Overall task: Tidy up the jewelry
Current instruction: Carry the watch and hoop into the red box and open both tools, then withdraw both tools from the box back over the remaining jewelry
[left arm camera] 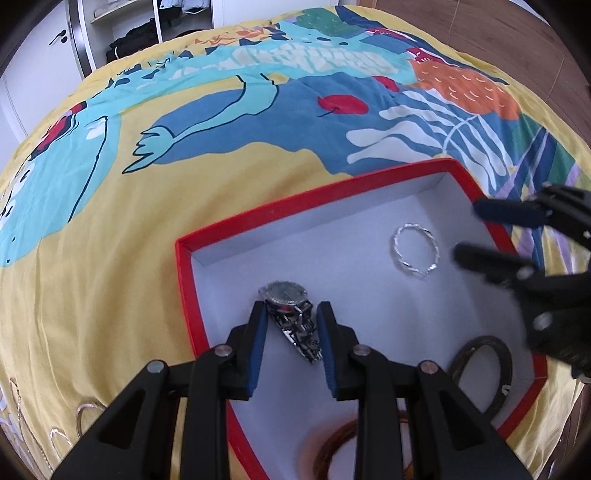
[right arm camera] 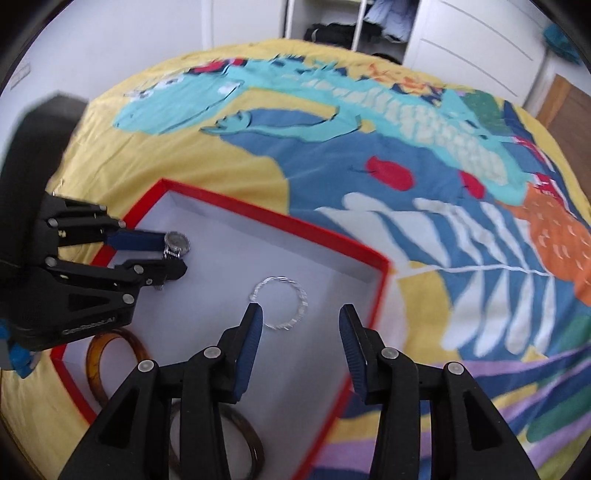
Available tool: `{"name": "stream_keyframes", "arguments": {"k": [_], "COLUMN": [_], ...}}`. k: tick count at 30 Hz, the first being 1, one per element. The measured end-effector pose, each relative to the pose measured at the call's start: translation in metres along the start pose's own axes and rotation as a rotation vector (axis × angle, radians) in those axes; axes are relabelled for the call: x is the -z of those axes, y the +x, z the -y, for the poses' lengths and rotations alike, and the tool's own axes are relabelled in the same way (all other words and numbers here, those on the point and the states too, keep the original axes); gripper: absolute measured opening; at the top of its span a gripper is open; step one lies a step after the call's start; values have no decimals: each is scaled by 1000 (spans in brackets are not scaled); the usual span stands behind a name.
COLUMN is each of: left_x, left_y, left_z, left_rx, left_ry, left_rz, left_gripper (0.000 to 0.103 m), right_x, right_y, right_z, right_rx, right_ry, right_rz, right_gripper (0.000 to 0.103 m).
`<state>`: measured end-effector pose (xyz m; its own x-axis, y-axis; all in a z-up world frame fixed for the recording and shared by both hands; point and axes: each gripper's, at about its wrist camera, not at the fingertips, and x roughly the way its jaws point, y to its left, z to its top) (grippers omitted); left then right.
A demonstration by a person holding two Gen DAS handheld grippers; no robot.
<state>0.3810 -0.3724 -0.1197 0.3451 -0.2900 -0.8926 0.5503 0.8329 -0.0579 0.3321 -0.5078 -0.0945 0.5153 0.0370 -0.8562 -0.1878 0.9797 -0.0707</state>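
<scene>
A red box (left arm camera: 183, 258) with a grey floor lies on the bed; it also shows in the right wrist view (right arm camera: 384, 280). My left gripper (left arm camera: 290, 314) stands open around a silver watch (left arm camera: 291, 314) that lies on the box floor; the watch also shows in the right wrist view (right arm camera: 176, 243). A thin silver bracelet (left arm camera: 415, 251) lies in the box, also seen in the right wrist view (right arm camera: 284, 304). My right gripper (right arm camera: 301, 317) is open and empty just above it. A dark bangle (left arm camera: 484, 373) and an amber bangle (right arm camera: 110, 365) lie in the box.
The bed carries a yellow cover with a colourful dragon print (left arm camera: 221, 110). A thin gold chain (left arm camera: 55, 432) lies on the cover to the left of the box. An open wardrobe (right arm camera: 351, 26) stands behind the bed. A wooden floor (left arm camera: 498, 37) shows at the right.
</scene>
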Motion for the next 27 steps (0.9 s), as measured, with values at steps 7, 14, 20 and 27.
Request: {"name": "stream_keyframes", "arguments": {"k": [7,14,20,27], "left_x": [10,33,67,127], "left_y": [-35,-108,-191,-280], "left_z": [11,28,19,-31], "left_rx": [43,85,82,-35], "left_ry": [-17,-11,-24,-54], "left_rz": [6,49,97,163], "left_gripper": [30,30,30,31], "right_x": [22,61,88,113], "right_y": [-60,-125,-194,-270], "right_z": [28,26,1,-36], "right_rx": [19,55,65,75], "right_ry": [149,256,293,309], "right_rz": [69,99,161,244], "right_gripper": [49,52,55,55]}}
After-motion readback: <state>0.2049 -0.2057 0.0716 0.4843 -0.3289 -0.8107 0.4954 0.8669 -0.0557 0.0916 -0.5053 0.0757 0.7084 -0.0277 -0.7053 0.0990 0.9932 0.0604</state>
